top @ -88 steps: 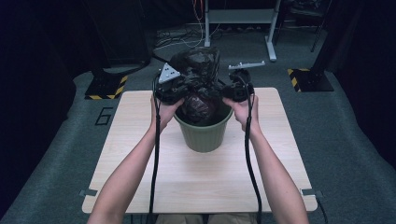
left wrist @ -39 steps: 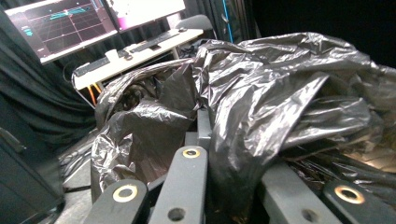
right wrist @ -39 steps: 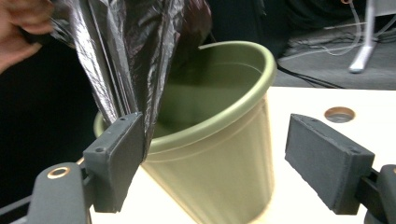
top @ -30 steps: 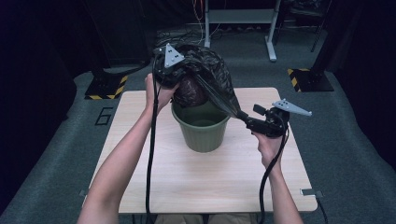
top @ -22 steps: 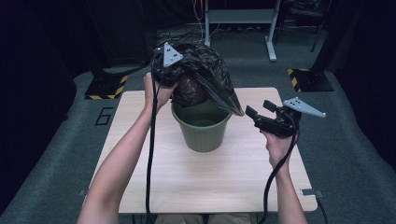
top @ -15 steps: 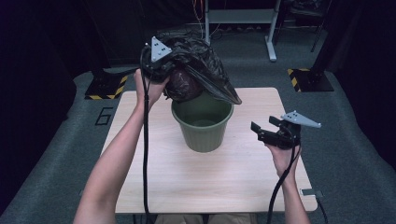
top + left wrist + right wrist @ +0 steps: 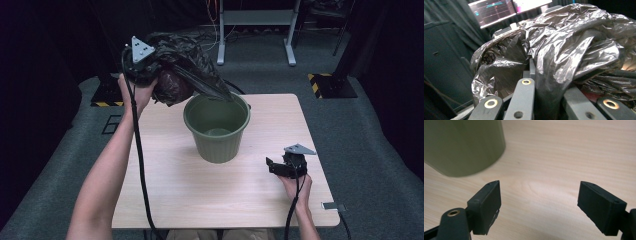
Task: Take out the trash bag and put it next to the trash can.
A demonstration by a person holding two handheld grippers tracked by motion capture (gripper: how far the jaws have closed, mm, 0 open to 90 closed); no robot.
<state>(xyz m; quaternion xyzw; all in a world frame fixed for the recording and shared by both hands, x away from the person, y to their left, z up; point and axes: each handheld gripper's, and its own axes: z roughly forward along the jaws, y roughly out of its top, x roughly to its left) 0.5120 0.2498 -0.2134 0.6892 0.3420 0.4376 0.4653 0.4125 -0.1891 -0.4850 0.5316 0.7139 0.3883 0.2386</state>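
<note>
The left gripper is clamping a crumpled black plastic rubbish bag and holding it up past the far-left rim of the round olive-green plastic bin, which is standing near the middle of the pale wooden table. One stretched tail of the bag is trailing down onto the bin's rim; whether it is touching the inside wall cannot be told. In the left gripper view the jaws are closing tight on a gathered fold of film.

Handling, as judged: the bag is thin, soft and slippery, bulging with something inside, so weight is hanging from the pinch point. Gathered, bunched film near the neck is the sound place to take hold — a single layer is likely to stretch or tear.

The right gripper is resting low over the table to the right of the bin, its jaws standing wide apart with nothing between them.

Compared with a second ago — the right gripper has let go of the bag's stretched corner and dropped to the table, and the bag has shifted further left of the bin.
</note>
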